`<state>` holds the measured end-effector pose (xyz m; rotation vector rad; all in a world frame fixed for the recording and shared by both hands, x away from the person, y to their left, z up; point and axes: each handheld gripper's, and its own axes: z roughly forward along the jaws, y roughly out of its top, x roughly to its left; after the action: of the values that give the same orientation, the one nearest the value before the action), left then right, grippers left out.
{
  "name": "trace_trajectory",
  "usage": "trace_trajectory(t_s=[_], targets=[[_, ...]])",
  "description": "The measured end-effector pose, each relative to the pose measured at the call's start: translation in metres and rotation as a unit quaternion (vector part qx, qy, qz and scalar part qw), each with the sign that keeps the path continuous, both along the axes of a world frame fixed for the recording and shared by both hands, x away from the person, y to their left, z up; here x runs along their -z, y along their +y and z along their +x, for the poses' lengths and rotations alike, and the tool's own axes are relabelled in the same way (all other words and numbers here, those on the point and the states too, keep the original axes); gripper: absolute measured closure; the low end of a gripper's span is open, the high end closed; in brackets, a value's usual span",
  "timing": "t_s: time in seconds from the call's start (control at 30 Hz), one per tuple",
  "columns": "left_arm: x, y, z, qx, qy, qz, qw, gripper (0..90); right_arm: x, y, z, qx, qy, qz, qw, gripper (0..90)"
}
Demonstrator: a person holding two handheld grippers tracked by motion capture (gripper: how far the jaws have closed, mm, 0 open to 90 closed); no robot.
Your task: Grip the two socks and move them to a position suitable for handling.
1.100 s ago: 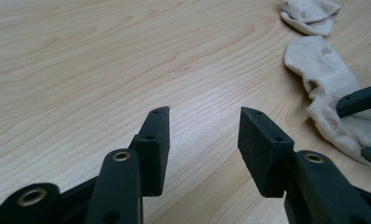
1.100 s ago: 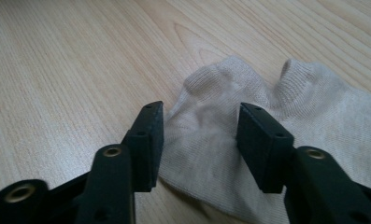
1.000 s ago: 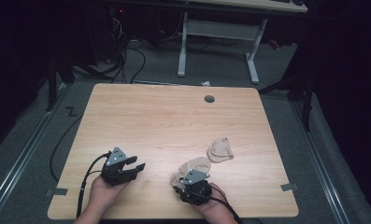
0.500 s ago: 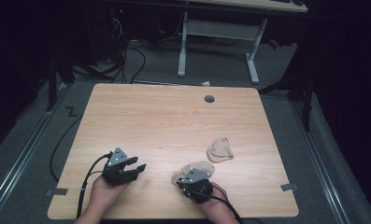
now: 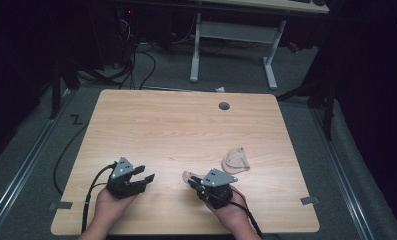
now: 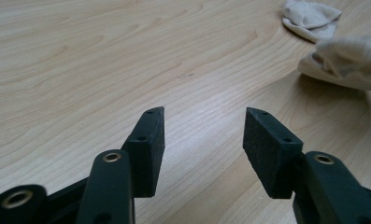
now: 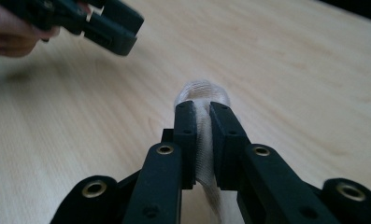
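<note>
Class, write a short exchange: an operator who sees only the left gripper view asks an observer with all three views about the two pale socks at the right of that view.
Operator: Is the nearer sock lying loose?
Observer: No. The right gripper has just closed its jaws on it, and mesh bulges past the tips.
Operator: And the farther sock?
Observer: In the high view it lies on the table, apart from that gripper, beyond it and to its right.
Operator: Anything else on the table?
Observer: A small grey round cap near the far edge.
</note>
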<state>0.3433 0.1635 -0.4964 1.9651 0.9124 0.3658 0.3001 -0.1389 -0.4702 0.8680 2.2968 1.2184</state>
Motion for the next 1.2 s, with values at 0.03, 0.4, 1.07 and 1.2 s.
trace_trajectory(t_s=[0.03,0.4,1.07,1.2], targets=[[-0.001,0.001,0.000,-0.002,-0.001,-0.002,1.0000,48.5,-0.004,0.000,0.001,-0.001,-0.006,0.004,1.0000,81.7],[-0.002,0.007,0.000,-0.012,-0.002,-0.014,0.9998,48.3,-0.035,0.011,0.008,0.001,-0.058,0.037,0.9976,81.7],[-0.002,0.012,0.002,-0.030,-0.005,-0.017,0.9994,47.4,-0.039,0.044,-0.018,-0.076,-0.055,0.064,0.9935,81.5],[-0.001,0.012,0.003,-0.032,-0.005,-0.016,0.9994,47.3,-0.032,0.056,-0.023,-0.092,-0.040,0.068,0.9926,81.4]])
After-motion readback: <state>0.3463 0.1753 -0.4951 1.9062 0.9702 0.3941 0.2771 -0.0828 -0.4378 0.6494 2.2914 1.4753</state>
